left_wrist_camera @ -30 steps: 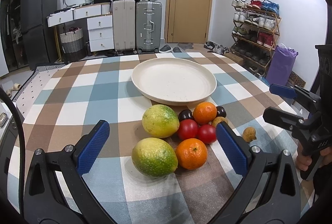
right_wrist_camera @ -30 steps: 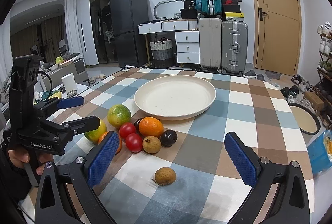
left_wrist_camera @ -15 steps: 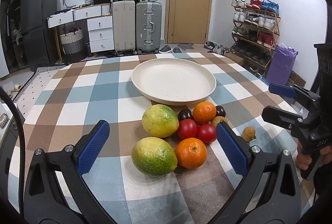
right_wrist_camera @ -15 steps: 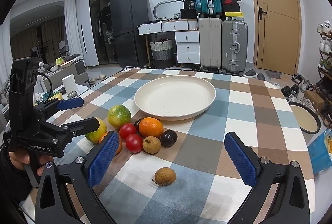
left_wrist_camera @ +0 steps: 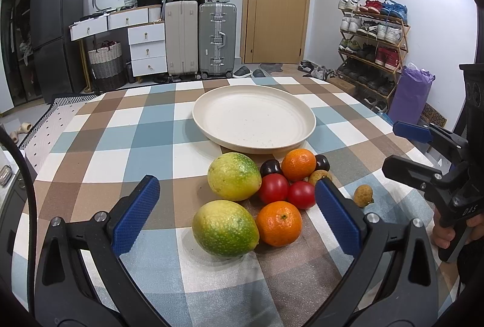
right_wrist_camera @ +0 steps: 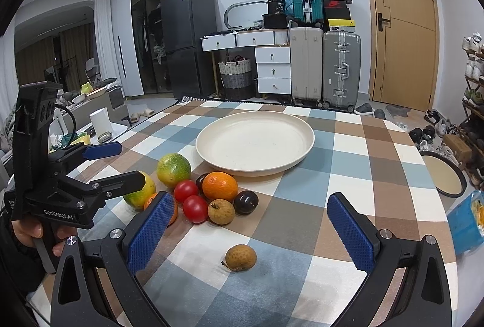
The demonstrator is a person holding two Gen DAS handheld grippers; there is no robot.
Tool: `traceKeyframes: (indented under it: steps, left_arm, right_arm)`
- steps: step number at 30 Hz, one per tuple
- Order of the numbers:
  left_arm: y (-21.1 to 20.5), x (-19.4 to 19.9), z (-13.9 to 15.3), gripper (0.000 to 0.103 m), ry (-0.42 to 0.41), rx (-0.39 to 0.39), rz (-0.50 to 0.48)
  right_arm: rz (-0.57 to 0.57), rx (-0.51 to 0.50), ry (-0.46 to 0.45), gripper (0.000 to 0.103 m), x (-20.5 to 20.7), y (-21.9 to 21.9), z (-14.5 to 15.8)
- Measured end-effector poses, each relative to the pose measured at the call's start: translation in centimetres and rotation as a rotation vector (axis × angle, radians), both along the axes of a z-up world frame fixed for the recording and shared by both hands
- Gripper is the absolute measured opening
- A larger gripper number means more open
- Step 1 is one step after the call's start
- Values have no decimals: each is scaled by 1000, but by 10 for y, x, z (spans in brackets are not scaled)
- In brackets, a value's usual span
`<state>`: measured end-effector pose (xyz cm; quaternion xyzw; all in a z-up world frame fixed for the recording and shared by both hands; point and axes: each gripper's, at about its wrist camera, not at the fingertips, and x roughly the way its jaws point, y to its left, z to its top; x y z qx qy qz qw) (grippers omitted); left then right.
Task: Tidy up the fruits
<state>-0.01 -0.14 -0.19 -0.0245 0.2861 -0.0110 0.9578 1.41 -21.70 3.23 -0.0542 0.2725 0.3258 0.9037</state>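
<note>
Hovering low over the near edge of the table (left_wrist_camera: 99, 145), both tools have their jaws spread wide and hold nothing. The left gripper (left_wrist_camera: 236, 213) frames the near green-yellow citrus (left_wrist_camera: 225, 228) and the near orange (left_wrist_camera: 279, 223) between its blue pads, likely lined up for a first pick since those sit closest. The right gripper (right_wrist_camera: 252, 225) frames a lone small brown fruit (right_wrist_camera: 241, 257), apart from the pile on a blue check, probably its easiest target because nothing crowds it. A hand (right_wrist_camera: 36, 233) grips the left tool's handle at the left of the right wrist view.

Just past the jaws, the rest of the fruit sits bunched and touching: two red tomatoes (left_wrist_camera: 287, 191), a second brown fruit (right_wrist_camera: 221, 211), two dark plums (right_wrist_camera: 245, 202), a far orange (left_wrist_camera: 298, 164) and a far green-yellow citrus (left_wrist_camera: 234, 176). The tight cluster means a pick from the middle could nudge neighbours, so outer pieces look safer first.

Beyond the pile, the cream plate (left_wrist_camera: 208, 103) sits bare at the table centre, its near rim just behind the far orange; it reads as the destination, so nothing has been sorted yet. Suitcases and a door stand well behind.
</note>
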Motion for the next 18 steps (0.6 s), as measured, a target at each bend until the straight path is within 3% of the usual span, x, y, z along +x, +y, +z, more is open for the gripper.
traceKeyframes:
  steps: [8,18]
  left_arm:
    - [4,0,0,102,7,-14,17]
    - [5,-1,1,102,1,-12,26]
  right_arm:
    - [-20,-1,32,103,6,-1,-3]
    - [-58,-87,18,103,6,8,-8]
